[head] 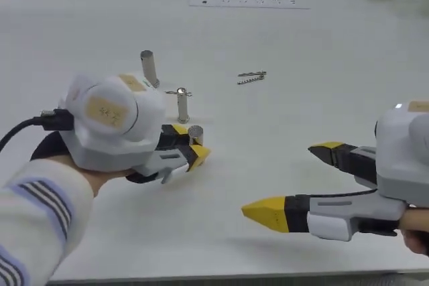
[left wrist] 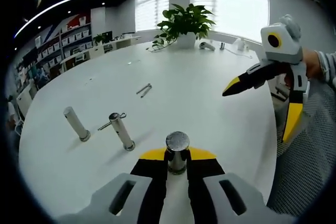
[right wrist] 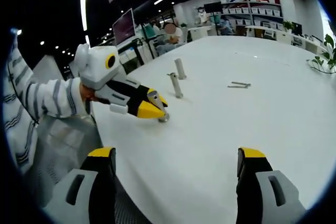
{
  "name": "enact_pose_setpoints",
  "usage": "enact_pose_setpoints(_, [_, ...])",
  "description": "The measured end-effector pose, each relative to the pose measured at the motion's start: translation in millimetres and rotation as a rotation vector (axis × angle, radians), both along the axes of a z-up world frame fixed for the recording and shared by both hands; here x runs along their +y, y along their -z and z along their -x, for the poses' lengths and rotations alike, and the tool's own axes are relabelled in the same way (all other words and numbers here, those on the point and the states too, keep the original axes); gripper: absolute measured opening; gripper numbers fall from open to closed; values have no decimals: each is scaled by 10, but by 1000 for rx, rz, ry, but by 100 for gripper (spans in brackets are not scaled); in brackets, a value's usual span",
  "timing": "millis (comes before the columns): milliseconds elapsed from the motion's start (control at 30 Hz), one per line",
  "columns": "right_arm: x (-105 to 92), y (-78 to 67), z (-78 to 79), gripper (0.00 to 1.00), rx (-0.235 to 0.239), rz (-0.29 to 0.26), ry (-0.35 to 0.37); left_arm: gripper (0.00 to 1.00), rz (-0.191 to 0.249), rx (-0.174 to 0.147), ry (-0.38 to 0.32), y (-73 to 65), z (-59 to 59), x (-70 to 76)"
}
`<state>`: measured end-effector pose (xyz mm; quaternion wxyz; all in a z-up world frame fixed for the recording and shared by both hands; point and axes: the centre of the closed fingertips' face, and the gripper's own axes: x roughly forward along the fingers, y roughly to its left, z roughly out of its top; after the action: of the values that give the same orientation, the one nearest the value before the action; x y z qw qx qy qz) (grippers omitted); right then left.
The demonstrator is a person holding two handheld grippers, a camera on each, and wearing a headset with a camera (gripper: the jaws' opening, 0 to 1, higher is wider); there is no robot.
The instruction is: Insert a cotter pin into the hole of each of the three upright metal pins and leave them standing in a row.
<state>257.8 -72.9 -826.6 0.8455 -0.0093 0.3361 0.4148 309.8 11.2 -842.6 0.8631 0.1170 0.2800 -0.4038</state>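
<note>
The left gripper is closed snugly on the nearest silver cylindrical metal pin, which stands upright on the white surface. At about 11 o'clock from it stands the middle metal pin, with a thin wire cotter pin through its top. The far metal pin, further along at 11 o'clock, looks bare. The right gripper hangs wide open and empty at 4 o'clock from the held pin. Two loose wire cotter pins lie flat at 1 o'clock, well apart from the row.

The risk, I judge, lies in the fetch. Thin wire lying flat may slip from the jaws or be gripped crooked, then jam at the hole. A careless reach could topple the middle metal pin. The clamp might also cover the hole; whether it does, I cannot tell.
</note>
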Motion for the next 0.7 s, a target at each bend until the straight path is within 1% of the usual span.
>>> enact_pose_setpoints(67, [2,0,2,97,1,-1,-3,12,4,-3,10,-3,6,-7])
enact_pose_setpoints(133, [3,0,5,97,1,0,-6,12,10,5,5,-4,5,-7])
enact_pose_setpoints(167, [3,0,6,97,2,-1,-7,12,4,-6,14,-10,0,-9])
enact_pose_setpoints(200, [4,-1,5,97,1,-1,-8,12,6,-9,15,-15,0,-15])
enact_pose_setpoints(233, [4,-3,5,97,1,-1,-10,14,14,-10,21,-30,7,-27])
enact_pose_setpoints(267, [4,-5,5,97,2,-1,-11,16,32,-13,23,-57,9,-44])
enact_pose_setpoints(300, [1,-9,5,97,2,0,-13,18,48,-16,27,-89,13,-55])
enact_pose_setpoints(367, [-7,-15,1,97,1,2,-15,25,51,-38,39,-126,7,-59])
enact_pose_setpoints(400, [-11,-19,0,97,0,3,-16,28,54,-36,50,-134,18,-63])
enact_pose_setpoints(433, [-20,-25,-4,97,0,6,-18,30,66,-23,58,-146,34,-61])
enact_pose_setpoints(467, [-28,-29,-7,97,-1,8,-19,32,73,-22,62,-159,41,-57])
enact_pose_setpoints(533, [-51,-37,-13,97,-1,14,-22,38,59,-41,87,-180,62,-32])
enact_pose_setpoints(567, [-64,-41,-15,97,-1,17,-23,41,64,-35,86,-185,78,-20])
enact_pose_setpoints(633, [-108,-60,-23,97,1,17,-17,46,73,-44,104,-214,115,-1])
enact_pose_setpoints(667, [-136,-74,-28,97,2,16,-11,50,70,-35,107,-213,134,15])
enact_pose_setpoints(700, [-154,-82,-30,97,2,16,-8,57,70,-34,114,-215,150,21])
